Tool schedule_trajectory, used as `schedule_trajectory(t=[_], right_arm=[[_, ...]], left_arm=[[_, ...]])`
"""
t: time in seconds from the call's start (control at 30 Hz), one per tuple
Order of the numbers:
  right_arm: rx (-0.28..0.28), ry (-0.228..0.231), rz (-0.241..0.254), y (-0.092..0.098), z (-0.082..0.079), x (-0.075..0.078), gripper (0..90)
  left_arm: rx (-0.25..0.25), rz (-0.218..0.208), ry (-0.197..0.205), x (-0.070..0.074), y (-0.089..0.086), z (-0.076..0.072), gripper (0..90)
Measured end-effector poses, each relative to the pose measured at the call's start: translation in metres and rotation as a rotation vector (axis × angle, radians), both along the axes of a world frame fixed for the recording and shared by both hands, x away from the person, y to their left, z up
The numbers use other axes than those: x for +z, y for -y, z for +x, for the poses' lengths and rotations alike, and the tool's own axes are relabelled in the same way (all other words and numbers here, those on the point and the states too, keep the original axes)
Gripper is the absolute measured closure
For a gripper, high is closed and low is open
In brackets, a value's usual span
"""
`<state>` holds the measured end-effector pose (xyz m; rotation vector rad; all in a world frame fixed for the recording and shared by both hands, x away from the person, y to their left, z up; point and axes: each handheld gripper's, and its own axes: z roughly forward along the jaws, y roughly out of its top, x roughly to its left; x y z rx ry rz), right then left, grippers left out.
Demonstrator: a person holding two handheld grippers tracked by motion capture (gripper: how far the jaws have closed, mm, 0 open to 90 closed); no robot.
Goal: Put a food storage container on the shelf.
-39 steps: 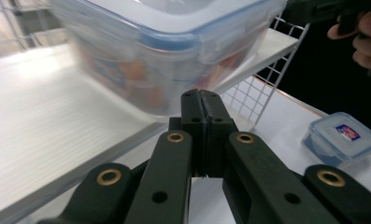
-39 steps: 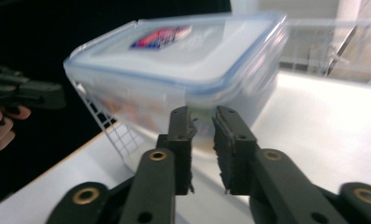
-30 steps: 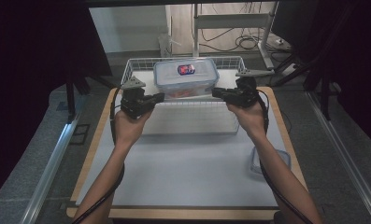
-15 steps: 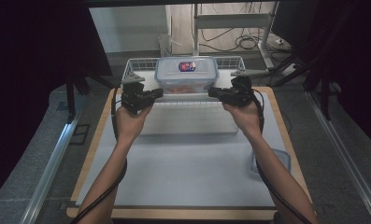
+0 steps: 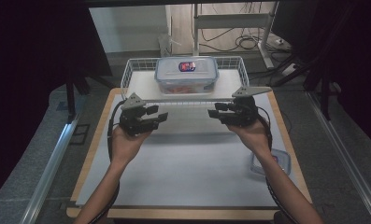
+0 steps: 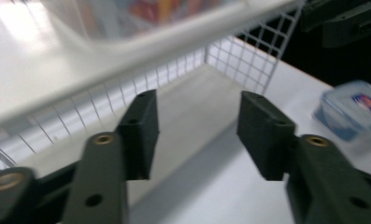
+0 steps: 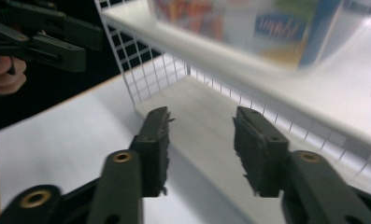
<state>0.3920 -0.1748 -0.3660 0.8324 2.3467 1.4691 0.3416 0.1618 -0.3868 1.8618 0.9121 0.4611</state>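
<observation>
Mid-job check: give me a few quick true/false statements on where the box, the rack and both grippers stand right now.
1. The clear lidded box sits on the white wire rack. True.
2. The left gripper is clamped on the box. False: its jaws have just been opening, nothing between them.
3. The right gripper holds nothing. True: its jaws have just been opening and stand apart.
4. A second small container lies on the mat by the right forearm. True.
5. Both grippers hover above the box lid. False: they are in front of the rack, nearer the person.
</observation>
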Motion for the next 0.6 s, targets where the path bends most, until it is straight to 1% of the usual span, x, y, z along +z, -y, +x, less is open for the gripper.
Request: schedule_trajectory(t=[0.03, 0.07, 0.1, 0.13, 0.2, 0.23, 0.27, 0.37, 0.43, 0.47, 0.53, 0.6], right_arm=[[0.001, -0.001, -0.007, 0.001, -0.003, -0.003, 51.7], [0.001, -0.001, -0.007, 0.001, -0.003, -0.003, 51.7], [0.003, -0.004, -0.014, 0.003, -0.006, -0.007, 49.5], [0.003, -0.008, -0.015, 0.004, -0.01, -0.011, 47.1], [0.003, -0.007, -0.017, 0.008, -0.017, -0.02, 43.1], [0.001, -0.011, -0.033, 0.01, -0.022, -0.028, 39.8], [0.001, -0.011, -0.033, 0.01, -0.022, -0.028, 39.8], [-0.006, -0.017, -0.053, 0.013, -0.029, -0.039, 35.2], [-0.008, -0.01, -0.053, 0.016, -0.033, -0.046, 31.6], [-0.009, -0.01, -0.061, 0.017, -0.034, -0.048, 28.7], [-0.021, 0.0, -0.076, 0.019, -0.037, -0.051, 26.1], [-0.024, 0.0, -0.063, 0.022, -0.04, -0.055, 24.3]], left_arm=[[-0.004, -0.001, -0.003, -0.004, 0.0, -0.004, 44.5], [-0.004, -0.001, -0.003, -0.004, 0.0, -0.004, 41.9], [-0.009, -0.009, -0.003, -0.01, -0.001, -0.008, 41.9], [-0.016, -0.03, -0.01, -0.017, -0.001, -0.014, 39.6], [-0.023, -0.037, -0.018, -0.027, -0.002, -0.022, 36.9], [-0.022, -0.013, -0.011, -0.036, -0.002, -0.03, 34.4], [-0.022, -0.013, -0.011, -0.036, -0.002, -0.03, 33.6], [-0.017, 0.019, 0.002, -0.044, -0.004, -0.039, 31.1], [-0.016, 0.026, -0.001, -0.049, -0.005, -0.044, 28.1], [-0.016, 0.026, -0.003, -0.052, -0.005, -0.046, 27.0], [-0.012, 0.024, -0.004, -0.059, -0.007, -0.05, 24.9], [-0.015, 0.035, -0.016, -0.063, -0.008, -0.053, 23.0]])
